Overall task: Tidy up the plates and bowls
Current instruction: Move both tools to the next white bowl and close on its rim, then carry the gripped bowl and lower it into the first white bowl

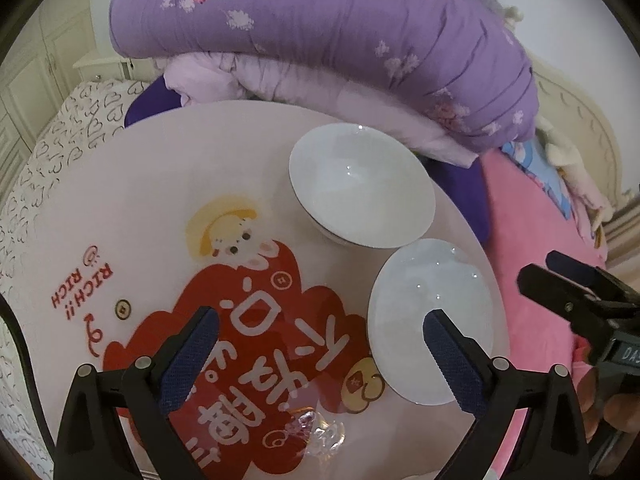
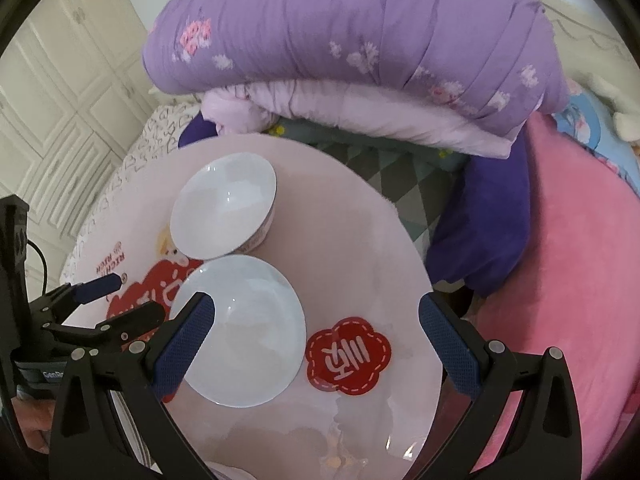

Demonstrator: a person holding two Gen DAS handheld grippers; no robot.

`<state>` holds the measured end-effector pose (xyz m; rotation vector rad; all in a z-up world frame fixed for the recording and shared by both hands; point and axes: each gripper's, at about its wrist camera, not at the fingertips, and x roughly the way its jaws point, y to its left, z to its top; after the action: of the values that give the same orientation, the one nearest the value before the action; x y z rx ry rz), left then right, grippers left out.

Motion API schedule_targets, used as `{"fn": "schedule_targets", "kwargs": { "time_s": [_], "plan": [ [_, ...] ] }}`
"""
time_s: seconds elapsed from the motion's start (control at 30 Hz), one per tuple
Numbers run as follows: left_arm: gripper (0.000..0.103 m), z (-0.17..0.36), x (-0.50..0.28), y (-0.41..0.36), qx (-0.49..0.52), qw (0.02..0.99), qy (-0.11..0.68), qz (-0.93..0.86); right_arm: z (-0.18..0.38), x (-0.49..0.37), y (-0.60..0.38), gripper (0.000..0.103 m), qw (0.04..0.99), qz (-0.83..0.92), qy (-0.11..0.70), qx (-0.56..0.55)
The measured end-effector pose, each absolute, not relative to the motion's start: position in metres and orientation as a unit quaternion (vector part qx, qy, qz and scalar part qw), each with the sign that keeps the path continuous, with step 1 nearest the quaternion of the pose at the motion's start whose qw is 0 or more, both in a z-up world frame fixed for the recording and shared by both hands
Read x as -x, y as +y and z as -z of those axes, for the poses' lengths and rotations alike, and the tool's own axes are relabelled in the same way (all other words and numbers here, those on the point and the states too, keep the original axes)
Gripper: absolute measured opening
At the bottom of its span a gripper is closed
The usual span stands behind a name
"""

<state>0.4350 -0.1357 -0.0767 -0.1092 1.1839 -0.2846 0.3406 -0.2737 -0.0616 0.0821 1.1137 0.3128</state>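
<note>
A white bowl (image 1: 362, 186) stands on the round pink table (image 1: 160, 184), toward its far right. A white plate (image 1: 424, 312) lies just in front of the bowl, near the table's right edge. My left gripper (image 1: 320, 334) is open and empty above the table, its right finger over the plate's near side. In the right wrist view the bowl (image 2: 226, 204) sits behind the plate (image 2: 248, 328). My right gripper (image 2: 314, 326) is open and empty, its left finger over the plate's left edge. The left gripper (image 2: 120, 296) shows at the left there.
The table (image 2: 360, 240) has a red cartoon print and a red flower sticker (image 2: 348, 356). A folded purple quilt (image 1: 320, 40) lies behind it on a bed with a pink blanket (image 1: 532, 264). White cabinets (image 2: 60, 100) stand at the left. The right gripper (image 1: 580, 292) hovers right of the table.
</note>
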Motion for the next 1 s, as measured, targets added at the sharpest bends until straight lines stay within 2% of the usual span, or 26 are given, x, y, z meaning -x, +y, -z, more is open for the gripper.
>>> {"fn": "schedule_targets", "kwargs": {
  "time_s": [0.13,0.17,0.23,0.3,0.4,0.47,0.5,0.53,0.57,0.6,0.67,0.73,0.77,1.0],
  "plan": [
    [0.092,0.087,-0.439,-0.139,0.058,0.812,0.565,0.136,0.078,-0.345,-0.271,0.101,0.823,-0.151,0.546,-0.042],
    [0.087,0.091,-0.441,-0.14,0.059,0.808,0.57,0.136,0.082,-0.346,-0.27,0.1,0.819,-0.152,0.551,-0.045],
    [0.082,0.096,-0.443,-0.143,0.064,0.802,0.577,0.14,0.089,-0.347,-0.27,0.093,0.813,-0.152,0.559,-0.049],
    [0.072,0.104,-0.448,-0.146,0.069,0.795,0.585,0.144,0.096,-0.348,-0.269,0.086,0.807,-0.154,0.567,-0.055],
    [0.062,0.114,-0.454,-0.149,0.077,0.784,0.597,0.15,0.106,-0.348,-0.268,0.071,0.799,-0.16,0.576,-0.062],
    [0.055,0.118,-0.458,-0.15,0.082,0.781,0.6,0.151,0.111,-0.348,-0.267,0.056,0.794,-0.165,0.581,-0.066],
    [0.05,0.119,-0.459,-0.15,0.083,0.78,0.601,0.152,0.113,-0.348,-0.267,0.051,0.793,-0.167,0.582,-0.068],
    [0.047,0.121,-0.46,-0.151,0.085,0.779,0.602,0.154,0.116,-0.348,-0.267,0.042,0.791,-0.169,0.583,-0.069],
    [0.038,0.124,-0.462,-0.152,0.089,0.777,0.603,0.157,0.118,-0.348,-0.266,0.032,0.79,-0.17,0.584,-0.069],
    [0.028,0.125,-0.463,-0.152,0.091,0.775,0.604,0.16,0.12,-0.347,-0.266,0.029,0.789,-0.172,0.585,-0.07],
    [0.017,0.129,-0.465,-0.155,0.099,0.77,0.607,0.172,0.122,-0.346,-0.265,0.016,0.788,-0.181,0.583,-0.075],
    [0.01,0.132,-0.467,-0.158,0.103,0.765,0.608,0.183,0.123,-0.344,-0.262,0.008,0.789,-0.193,0.578,-0.076],
    [0.007,0.133,-0.467,-0.159,0.101,0.766,0.607,0.187,0.123,-0.344,-0.261,0.008,0.79,-0.194,0.577,-0.075],
    [0.007,0.136,-0.466,-0.162,0.091,0.772,0.602,0.184,0.121,-0.337,-0.261,0.008,0.799,-0.192,0.565,-0.076]
  ]
}}
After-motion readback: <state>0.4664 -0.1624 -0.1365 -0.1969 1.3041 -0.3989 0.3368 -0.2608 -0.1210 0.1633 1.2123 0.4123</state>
